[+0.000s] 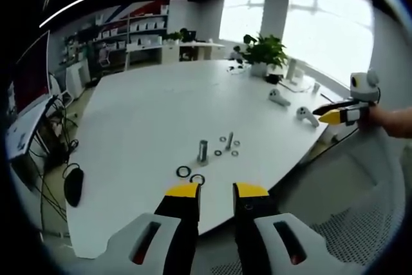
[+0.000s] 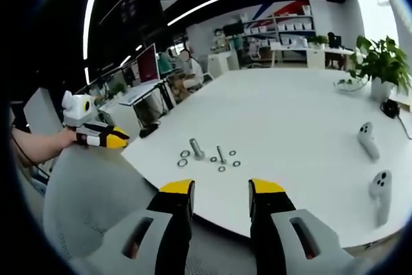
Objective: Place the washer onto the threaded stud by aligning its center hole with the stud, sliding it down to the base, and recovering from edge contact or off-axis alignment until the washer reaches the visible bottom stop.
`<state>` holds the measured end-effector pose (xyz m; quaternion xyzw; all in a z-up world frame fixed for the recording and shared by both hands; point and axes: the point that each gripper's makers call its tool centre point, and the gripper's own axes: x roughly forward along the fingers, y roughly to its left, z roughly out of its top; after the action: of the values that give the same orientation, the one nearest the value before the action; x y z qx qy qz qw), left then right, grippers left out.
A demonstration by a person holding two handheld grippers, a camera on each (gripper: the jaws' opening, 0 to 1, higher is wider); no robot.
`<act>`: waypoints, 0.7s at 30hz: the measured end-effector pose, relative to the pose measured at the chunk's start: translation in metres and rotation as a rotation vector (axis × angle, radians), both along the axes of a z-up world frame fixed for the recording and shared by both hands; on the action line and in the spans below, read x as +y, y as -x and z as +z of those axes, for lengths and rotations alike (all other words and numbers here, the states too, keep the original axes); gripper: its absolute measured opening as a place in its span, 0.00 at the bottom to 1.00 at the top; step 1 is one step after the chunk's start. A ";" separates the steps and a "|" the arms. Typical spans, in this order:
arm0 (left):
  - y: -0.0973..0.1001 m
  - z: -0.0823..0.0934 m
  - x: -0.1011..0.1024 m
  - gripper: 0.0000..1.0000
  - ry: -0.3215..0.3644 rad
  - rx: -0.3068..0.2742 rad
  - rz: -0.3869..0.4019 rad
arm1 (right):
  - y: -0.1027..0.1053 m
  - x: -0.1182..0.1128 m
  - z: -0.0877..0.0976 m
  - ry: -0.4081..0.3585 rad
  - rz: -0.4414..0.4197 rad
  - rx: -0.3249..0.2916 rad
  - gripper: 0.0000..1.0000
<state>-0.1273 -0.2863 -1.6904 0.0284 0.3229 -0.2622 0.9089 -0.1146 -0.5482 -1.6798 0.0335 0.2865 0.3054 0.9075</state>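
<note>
On the white table (image 1: 148, 114) a thick threaded stud (image 1: 203, 151) stands upright, with a thinner stud (image 1: 230, 140) to its right. Several small washers (image 1: 218, 152) lie around the thin stud, and two larger dark rings (image 1: 183, 171) lie near the table edge. My left gripper (image 1: 217, 191) is open and holds nothing, hovering off the table edge short of the rings. The right gripper (image 1: 341, 115), held in a hand, hangs off the table's right side. In the right gripper view the thick stud (image 2: 196, 148), the thin stud (image 2: 221, 154) and washers (image 2: 221, 169) sit ahead of my open, empty right gripper (image 2: 221, 188). The left gripper (image 2: 106, 136) hangs at the left.
Two white hand controllers (image 1: 279, 97) (image 1: 307, 116) lie on the table's right side, seen again as controllers (image 2: 367, 140) (image 2: 380, 194). A potted plant (image 1: 264, 49) stands at the far edge. A grey mesh chair (image 1: 360, 223) is below right; desks and monitors (image 2: 147, 62) lie beyond.
</note>
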 end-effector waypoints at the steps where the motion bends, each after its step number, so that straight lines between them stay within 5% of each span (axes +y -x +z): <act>1: 0.000 -0.001 0.000 0.18 -0.002 0.002 0.000 | 0.000 0.001 0.000 0.003 0.004 0.001 0.36; 16: 0.001 -0.009 0.004 0.19 -0.036 0.044 0.008 | -0.002 -0.003 0.004 -0.023 -0.026 -0.014 0.35; 21: 0.002 -0.017 0.007 0.22 -0.056 0.097 0.012 | -0.002 -0.004 0.002 -0.015 -0.029 -0.012 0.35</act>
<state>-0.1293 -0.2796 -1.7073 0.0393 0.3740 -0.2486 0.8926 -0.1129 -0.5525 -1.6776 0.0427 0.2782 0.2948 0.9132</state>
